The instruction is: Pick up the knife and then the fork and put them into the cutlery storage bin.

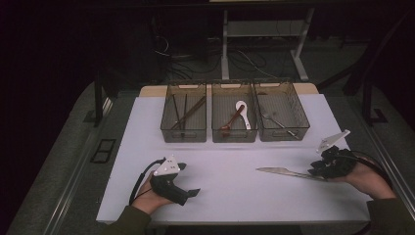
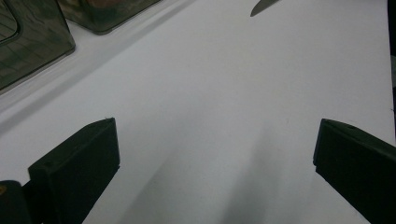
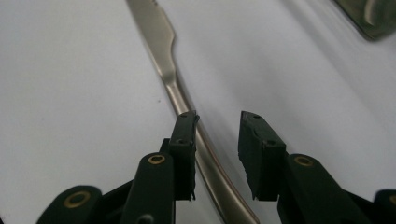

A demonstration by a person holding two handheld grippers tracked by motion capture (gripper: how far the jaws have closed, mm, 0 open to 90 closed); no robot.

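Note:
A metal table knife (image 1: 279, 171) lies flat on the white table (image 1: 225, 196) at the right, blade pointing left. My right gripper (image 1: 315, 172) is at its handle end. In the right gripper view the jaws of the right gripper (image 3: 217, 126) stand apart, and the knife's handle (image 3: 205, 154) runs between them, close by the left jaw, with a gap to the other. The blade (image 3: 161, 37) stretches away ahead. My left gripper (image 1: 188, 179) rests at the front left, jaws wide apart. In the left gripper view, the left gripper (image 2: 215, 144) has bare table between its jaws and the knife tip (image 2: 264, 5) far off.
Three clear bins stand in a row at the back of the table. The left bin (image 1: 183, 136) holds dark chopsticks (image 1: 185, 113). The middle bin (image 1: 234, 136) holds a white spoon (image 1: 243, 111) and a wooden spoon (image 1: 231, 122). The right bin (image 1: 284, 134) holds a fork (image 1: 274, 120).

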